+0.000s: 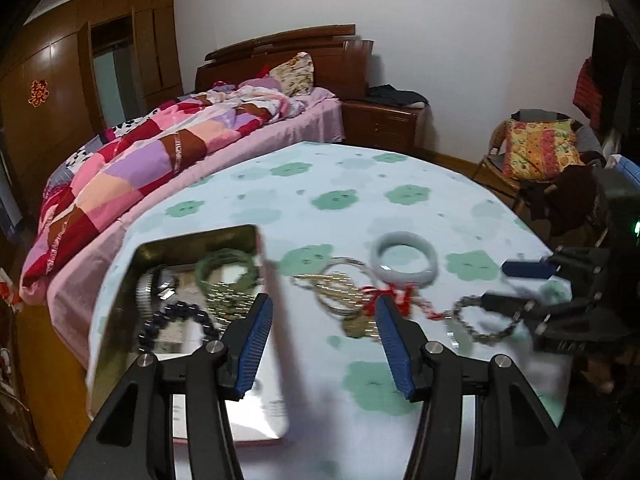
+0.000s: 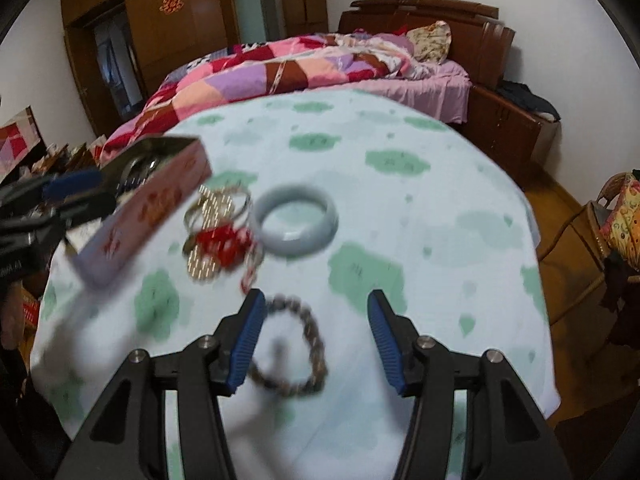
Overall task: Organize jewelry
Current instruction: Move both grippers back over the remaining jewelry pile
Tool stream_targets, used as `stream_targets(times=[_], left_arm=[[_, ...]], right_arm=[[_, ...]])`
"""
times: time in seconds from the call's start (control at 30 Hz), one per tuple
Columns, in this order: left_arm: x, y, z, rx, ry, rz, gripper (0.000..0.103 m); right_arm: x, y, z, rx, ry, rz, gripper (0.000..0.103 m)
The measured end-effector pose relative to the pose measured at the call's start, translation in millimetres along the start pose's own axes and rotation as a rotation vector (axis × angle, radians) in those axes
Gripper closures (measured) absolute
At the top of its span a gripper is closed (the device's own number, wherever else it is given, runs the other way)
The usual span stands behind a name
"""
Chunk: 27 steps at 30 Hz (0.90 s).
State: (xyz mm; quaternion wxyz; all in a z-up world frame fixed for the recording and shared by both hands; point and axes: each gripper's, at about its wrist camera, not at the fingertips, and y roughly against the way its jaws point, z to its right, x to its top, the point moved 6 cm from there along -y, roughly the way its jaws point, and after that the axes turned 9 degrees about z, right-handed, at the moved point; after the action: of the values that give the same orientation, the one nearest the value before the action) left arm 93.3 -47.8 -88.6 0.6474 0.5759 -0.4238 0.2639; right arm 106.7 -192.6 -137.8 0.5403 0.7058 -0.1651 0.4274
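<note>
Between the open right gripper (image 2: 316,344) fingers lies the beaded bracelet (image 2: 298,348).

Pale bangle (image 2: 295,220) flat beside tin (image 1: 192,280); beaded bracelet (image 2: 298,354) nearer.

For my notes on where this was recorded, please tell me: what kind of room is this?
Most likely a home bedroom: a bed with a pink patchwork quilt and a dark wooden headboard, and brown wooden wardrobes along the wall. The jewelry lies on a table under a pale green flower-print cloth.
</note>
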Motion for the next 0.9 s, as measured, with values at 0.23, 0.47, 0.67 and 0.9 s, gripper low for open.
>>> stream_targets(times=[0.23,0.47,0.67,0.9], left_arm=[[-14,-12,9,-0.005,0.05,-0.047,0.049],[-11,-35,40,-0.047,-0.016,-0.072,0.049],[-24,-66,49,-0.057,-0.04,-0.149,0.081],[-15,-51,41,-0.074,0.001,-0.113,0.103]], right_arm=[[-15,-3,0,-0.003,0.028,-0.013,0.056],[-22,-6,-3,-0.012,0.056,0.004,0.071],[-22,-5,2,-0.006,0.04,0.019,0.076],[-19,-1,-2,0.007,0.047,0.045,0.091]])
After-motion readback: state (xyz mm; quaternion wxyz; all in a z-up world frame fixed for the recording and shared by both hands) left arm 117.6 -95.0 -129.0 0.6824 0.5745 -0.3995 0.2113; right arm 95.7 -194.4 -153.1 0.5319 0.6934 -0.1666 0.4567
